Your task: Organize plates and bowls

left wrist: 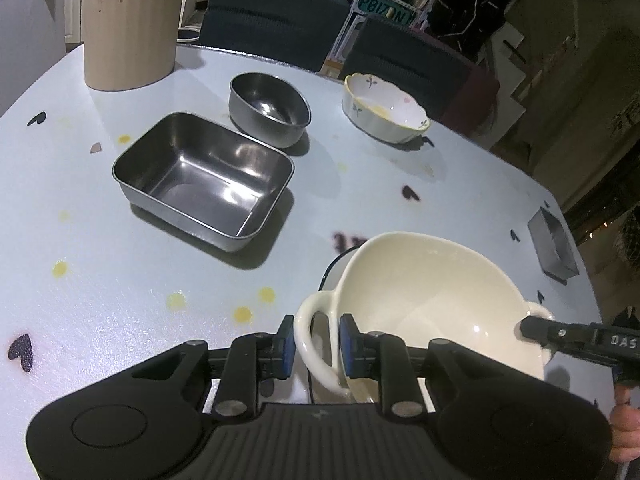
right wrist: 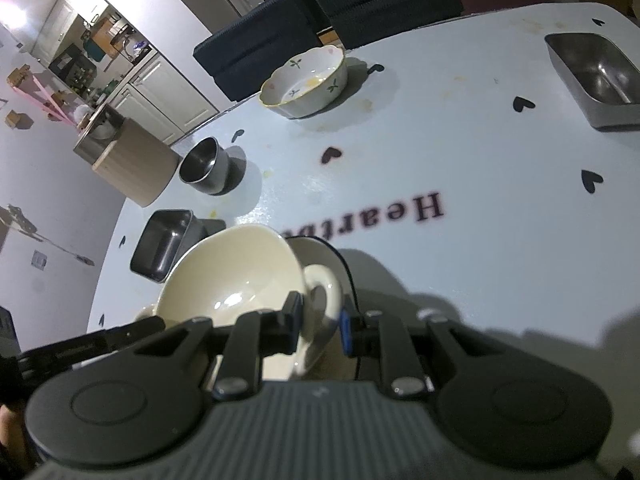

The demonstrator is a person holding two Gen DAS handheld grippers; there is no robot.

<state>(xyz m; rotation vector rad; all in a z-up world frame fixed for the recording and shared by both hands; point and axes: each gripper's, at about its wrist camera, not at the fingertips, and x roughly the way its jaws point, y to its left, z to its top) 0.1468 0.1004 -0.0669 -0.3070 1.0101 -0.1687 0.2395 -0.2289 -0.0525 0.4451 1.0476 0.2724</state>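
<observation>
while the left gripper [left wrist: 318, 346] pinches one handle of the cream bowl [left wrist: 432, 300], tilted over a dark-rimmed plate [left wrist: 334, 266], the right view shows the right gripper [right wrist: 320, 326] clamping the other handle, leaving the steel bowl [right wrist: 202, 166], floral bowl [right wrist: 306, 82] and trays unsorted on the desk [right wrist: 460, 140].

A steel tray [left wrist: 204, 182] lies before a round steel bowl [left wrist: 269, 109].

Left tool [left wrist: 317, 346]: matte black body, ribbed centre panel, round caps either side.
Fingers [left wrist: 286, 342]: black, blue pads.
Linkage: black bars, silver pivot screws.
Right tool [right wrist: 320, 326]: same build; white "DAS" lettering, right edge of left view.
</observation>
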